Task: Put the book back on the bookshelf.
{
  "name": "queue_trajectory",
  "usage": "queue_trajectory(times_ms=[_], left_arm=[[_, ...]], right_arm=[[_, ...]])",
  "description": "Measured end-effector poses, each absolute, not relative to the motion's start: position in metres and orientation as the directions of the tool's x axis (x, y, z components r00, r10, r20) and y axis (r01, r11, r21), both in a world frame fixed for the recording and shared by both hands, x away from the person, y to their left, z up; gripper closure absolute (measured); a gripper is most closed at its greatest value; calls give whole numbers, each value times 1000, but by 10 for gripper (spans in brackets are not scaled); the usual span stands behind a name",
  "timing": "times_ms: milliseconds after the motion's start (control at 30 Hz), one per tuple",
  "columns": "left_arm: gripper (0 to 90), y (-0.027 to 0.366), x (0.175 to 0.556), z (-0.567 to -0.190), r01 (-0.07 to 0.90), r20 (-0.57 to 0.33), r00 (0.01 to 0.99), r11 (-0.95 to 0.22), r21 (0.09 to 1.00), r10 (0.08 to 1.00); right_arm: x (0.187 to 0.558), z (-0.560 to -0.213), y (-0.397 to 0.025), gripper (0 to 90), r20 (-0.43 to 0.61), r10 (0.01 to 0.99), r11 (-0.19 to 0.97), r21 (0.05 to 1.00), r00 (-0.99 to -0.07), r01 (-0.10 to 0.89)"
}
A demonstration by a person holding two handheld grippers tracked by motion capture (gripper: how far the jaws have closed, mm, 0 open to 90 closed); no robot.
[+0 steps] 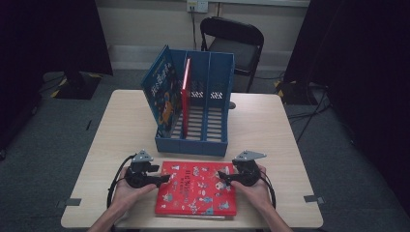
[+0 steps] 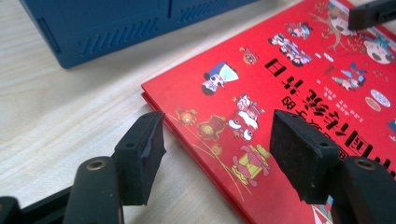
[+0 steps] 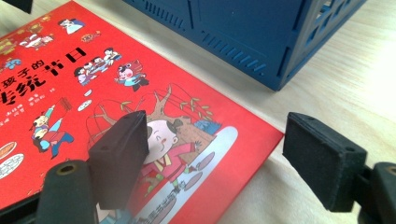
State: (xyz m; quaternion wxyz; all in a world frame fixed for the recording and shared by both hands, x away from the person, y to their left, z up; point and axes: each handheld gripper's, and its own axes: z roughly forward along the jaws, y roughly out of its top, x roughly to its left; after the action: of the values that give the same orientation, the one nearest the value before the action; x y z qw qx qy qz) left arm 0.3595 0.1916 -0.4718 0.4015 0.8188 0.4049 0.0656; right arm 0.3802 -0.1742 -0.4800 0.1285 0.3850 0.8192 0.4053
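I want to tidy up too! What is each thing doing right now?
Red book: flat on table, closed.
Blue rack: upright, holds two books.
Blue book: leaning in rack.
Thin red book: standing in rack.
Left gripper: open.
Right gripper: open.
Chair: empty.

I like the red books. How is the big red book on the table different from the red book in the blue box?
The big red book lies flat on the table; the red book in the blue box stands upright on its edge. The flat one shows its cartoon cover; the standing one shows a thin edge. Both open grippers, left gripper and right gripper, sit at the flat book's sides; nothing touches the standing one. Both are red.
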Motion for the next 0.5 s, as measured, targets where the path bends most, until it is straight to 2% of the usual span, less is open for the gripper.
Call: queue_trajectory(times_ms=[33,100,200,300,500], left_arm=[[364,191,360,-473,614,-226,665,-349,708,712],[409,193,362,-476,657,-302,641,-301,692,705],[454,191,362,-478,646,-266,648,-330,688,714],[443,189,362,-477,646,-260,647,-335,686,717],[476,186,363,-477,642,-239,643,-342,686,728]], right_arm=[[382,-481,-175,214,110,734,369,763,-671,530],[384,-482,-174,221,130,734,356,763,-667,540],[381,-481,-172,228,114,744,358,764,-659,537],[378,-480,-173,237,110,745,366,757,-658,541],[367,-476,-176,265,97,741,390,743,-665,544]])
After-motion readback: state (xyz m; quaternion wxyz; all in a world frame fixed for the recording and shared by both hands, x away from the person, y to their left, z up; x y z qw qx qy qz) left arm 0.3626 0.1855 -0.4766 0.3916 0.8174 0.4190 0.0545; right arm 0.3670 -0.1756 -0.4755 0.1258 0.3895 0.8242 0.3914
